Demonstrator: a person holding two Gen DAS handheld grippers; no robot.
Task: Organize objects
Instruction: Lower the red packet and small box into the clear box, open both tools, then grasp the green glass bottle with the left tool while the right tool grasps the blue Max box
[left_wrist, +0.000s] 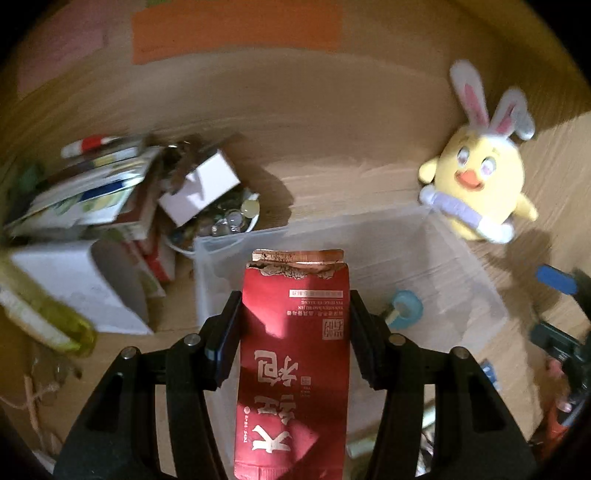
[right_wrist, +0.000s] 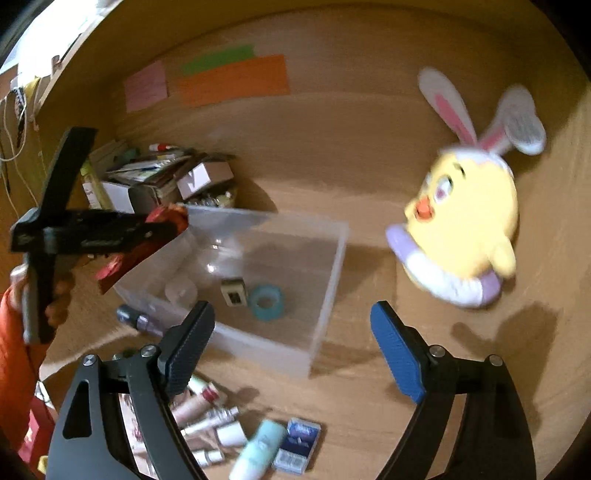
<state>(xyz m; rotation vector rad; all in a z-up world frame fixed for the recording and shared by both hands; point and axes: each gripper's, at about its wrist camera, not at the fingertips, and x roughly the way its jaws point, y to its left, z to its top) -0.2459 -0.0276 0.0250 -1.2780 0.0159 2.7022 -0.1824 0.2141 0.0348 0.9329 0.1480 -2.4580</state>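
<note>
My left gripper (left_wrist: 293, 310) is shut on a red packet (left_wrist: 295, 350) with gold lettering and holds it above the near edge of a clear plastic bin (left_wrist: 476, 266). The right wrist view shows that gripper (right_wrist: 162, 229) with the red packet (right_wrist: 129, 258) over the bin's left rim (right_wrist: 332, 266). In the bin lie a blue tape roll (right_wrist: 266, 301), a small stamp-like block (right_wrist: 233, 291) and a clear roll (right_wrist: 181, 291). My right gripper (right_wrist: 291, 339) is open and empty, above the desk in front of the bin.
A yellow chick plush with bunny ears (right_wrist: 465, 221) sits right of the bin. A pile of boxes, cards and a bowl of beads (left_wrist: 122, 206) stands at the left. Small tubes (right_wrist: 210, 410), a mint bottle (right_wrist: 258, 446) and a blue pack (right_wrist: 297, 443) lie at the front.
</note>
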